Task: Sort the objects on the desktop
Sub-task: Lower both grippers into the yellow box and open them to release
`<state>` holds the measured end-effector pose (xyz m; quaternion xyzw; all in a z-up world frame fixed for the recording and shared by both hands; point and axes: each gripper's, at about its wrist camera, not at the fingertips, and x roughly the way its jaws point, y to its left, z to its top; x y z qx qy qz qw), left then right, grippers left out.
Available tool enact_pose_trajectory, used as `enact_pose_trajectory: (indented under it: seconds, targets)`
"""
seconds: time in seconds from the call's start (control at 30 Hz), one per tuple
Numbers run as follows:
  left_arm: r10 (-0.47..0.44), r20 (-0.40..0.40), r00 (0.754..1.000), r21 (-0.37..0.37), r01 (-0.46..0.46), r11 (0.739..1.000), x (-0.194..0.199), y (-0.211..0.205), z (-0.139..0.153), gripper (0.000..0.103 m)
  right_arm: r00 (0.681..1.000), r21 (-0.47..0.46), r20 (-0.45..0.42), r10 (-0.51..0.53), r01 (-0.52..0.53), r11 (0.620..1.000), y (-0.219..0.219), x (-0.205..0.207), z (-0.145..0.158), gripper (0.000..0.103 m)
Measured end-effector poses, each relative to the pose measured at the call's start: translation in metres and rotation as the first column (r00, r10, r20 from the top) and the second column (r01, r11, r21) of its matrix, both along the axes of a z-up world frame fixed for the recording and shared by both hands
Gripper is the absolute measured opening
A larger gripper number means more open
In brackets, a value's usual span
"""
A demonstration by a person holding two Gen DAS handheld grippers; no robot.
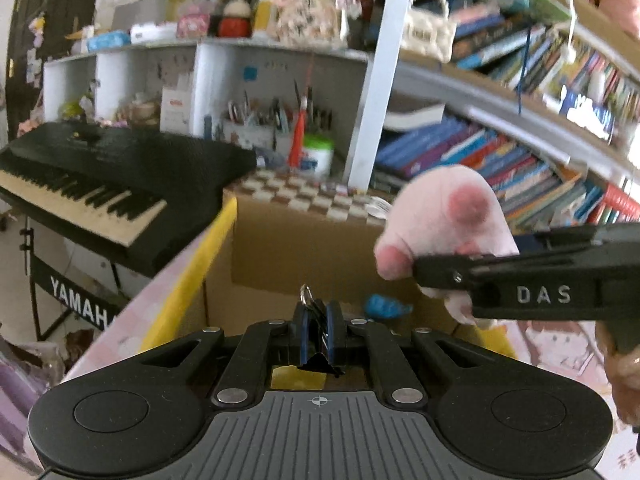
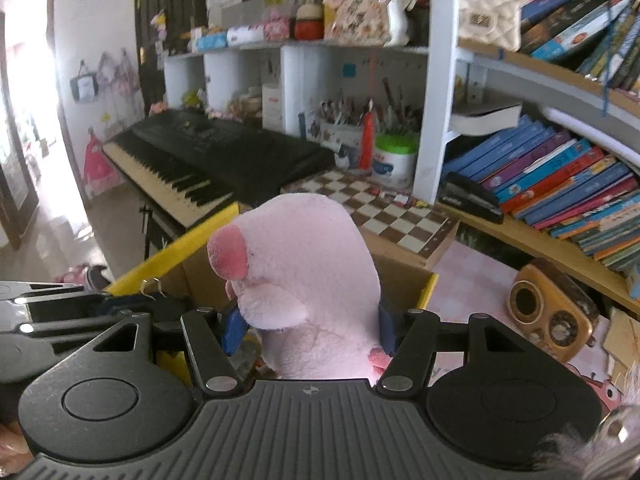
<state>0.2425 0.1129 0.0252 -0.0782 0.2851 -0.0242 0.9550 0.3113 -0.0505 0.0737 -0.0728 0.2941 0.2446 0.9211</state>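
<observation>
My left gripper (image 1: 318,316) is shut on a small black binder clip (image 1: 316,312), whose silver wire loop sticks up between the blue pads. It hangs over an open cardboard box (image 1: 280,248) with yellow edges. My right gripper (image 2: 308,326) is shut on a pink plush pig (image 2: 304,272), its blue pads (image 2: 232,328) pressing the toy's sides, also above the box (image 2: 180,248). In the left wrist view the right gripper (image 1: 424,272) comes in from the right holding the plush pig (image 1: 444,216). The left gripper (image 2: 120,304) shows at the left edge of the right wrist view.
A small blue object (image 1: 384,306) lies inside the box. Behind it are a chessboard (image 2: 392,208) and a black keyboard (image 2: 208,152) at the left. Bookshelves (image 2: 560,176), a black stapler (image 2: 472,196) and a wooden retro radio (image 2: 552,312) fill the right on the pink desk.
</observation>
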Motion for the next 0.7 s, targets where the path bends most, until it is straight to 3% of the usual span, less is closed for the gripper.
enact_pose_trajectory:
  seconds: [0.1, 0.5, 0.7]
  targets:
    - [-0.007, -0.039, 0.999, 0.015, 0.008, 1.000, 0.008, -0.004, -0.009, 0.008, 0.999, -0.027, -0.029, 0.024, -0.025, 0.999, 0.006, 0.011, -0.011, 0.059]
    - [0.000, -0.062, 0.998, 0.030, 0.002, 1.000, 0.033, -0.008, -0.012, 0.009, 0.983, -0.176, -0.157, 0.097, -0.124, 0.977, 0.032, 0.060, -0.049, 0.060]
    - [0.016, -0.075, 0.997, 0.000, -0.017, 1.000, 0.042, 0.003, -0.016, 0.014, 0.971, -0.193, -0.203, 0.130, -0.169, 0.966, 0.037, 0.075, -0.061, 0.061]
